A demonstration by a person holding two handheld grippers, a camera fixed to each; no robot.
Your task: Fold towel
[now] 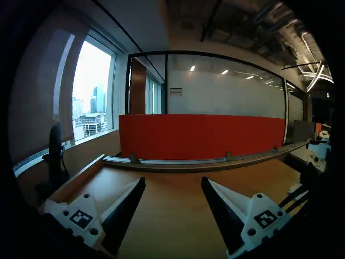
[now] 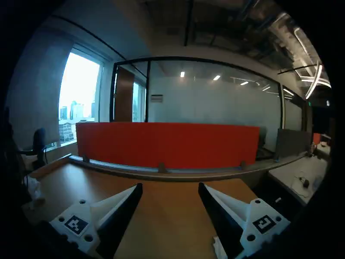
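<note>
In the left gripper view my left gripper (image 1: 173,181) stands open above a wooden desk (image 1: 172,207), with nothing between its black-and-white fingers (image 1: 125,203). My right gripper (image 2: 170,186) in the right gripper view is open too, over the same kind of wooden desk (image 2: 168,216), and holds nothing. A small white bit of cloth (image 2: 217,248) peeks in at the bottom edge under the right finger (image 2: 220,211). Another pale crumpled thing (image 2: 34,190) lies at the desk's far left; I cannot tell what it is.
A red partition (image 1: 202,136) with a grey rail closes the back of the desk. Behind it rise a glass wall and a window (image 1: 88,103). A dark chair (image 1: 55,151) stands at the left. A neighbouring white desk (image 2: 297,175) with small items lies to the right.
</note>
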